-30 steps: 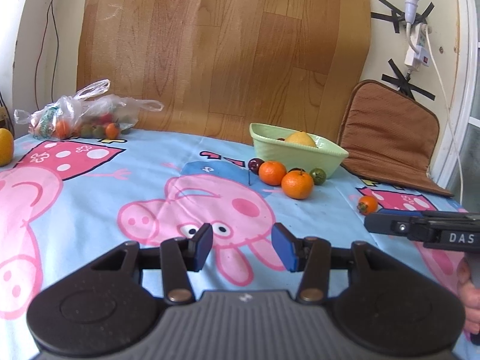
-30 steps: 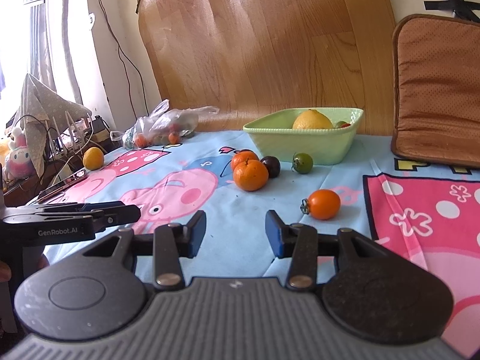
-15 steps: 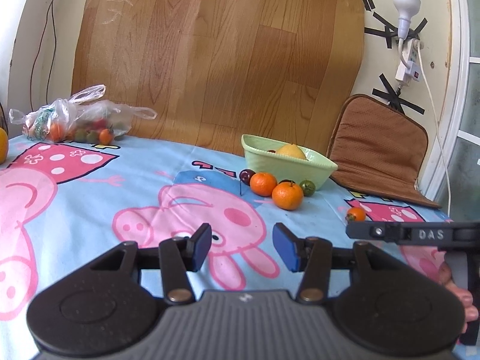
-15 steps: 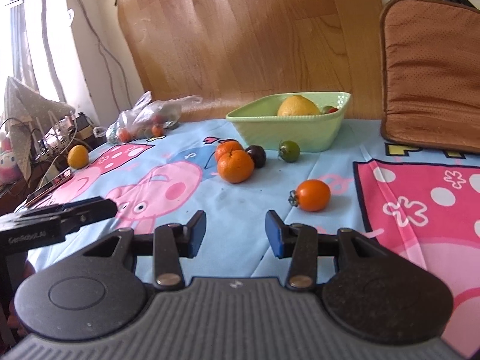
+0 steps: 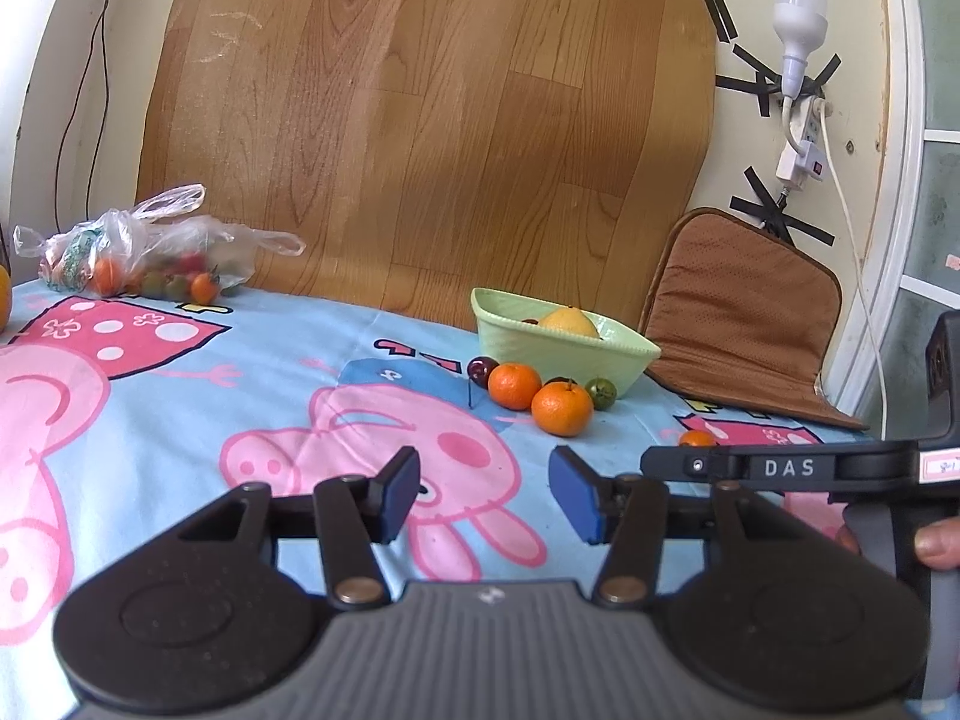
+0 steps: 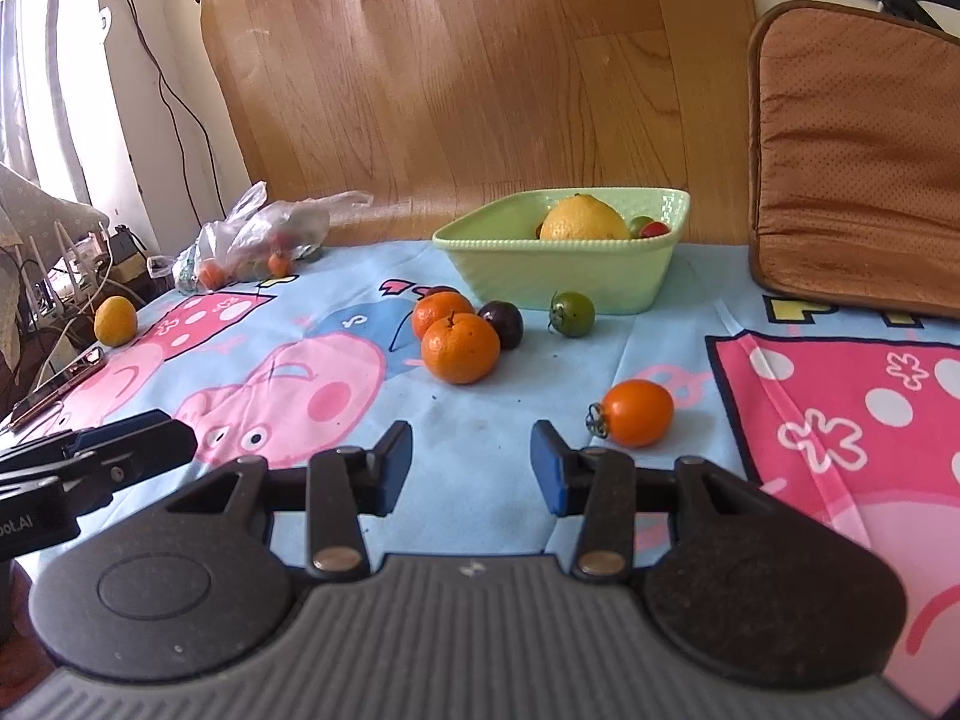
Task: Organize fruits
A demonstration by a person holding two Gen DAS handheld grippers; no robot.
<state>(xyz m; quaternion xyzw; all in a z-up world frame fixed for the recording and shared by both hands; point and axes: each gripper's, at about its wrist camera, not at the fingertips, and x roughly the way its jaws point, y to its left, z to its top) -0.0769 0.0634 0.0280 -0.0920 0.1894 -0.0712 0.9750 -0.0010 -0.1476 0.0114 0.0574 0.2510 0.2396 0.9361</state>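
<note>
On the cartoon tablecloth (image 6: 336,324): fruit lies loose near the green bowl (image 6: 558,276).
Change: both views now sit nearer the fruit; no fruit moved, sorting not begun.
Left gripper (image 5: 486,498): jaws opening, empty.
Right gripper (image 6: 471,468): parted, empty; orange tomato (image 6: 637,412) just beyond.
Writing: "DAS", partial "ot.AI".

Home: cartoon tablecloth (image 5: 180,408), fruit bowl (image 6: 564,270)
</note>
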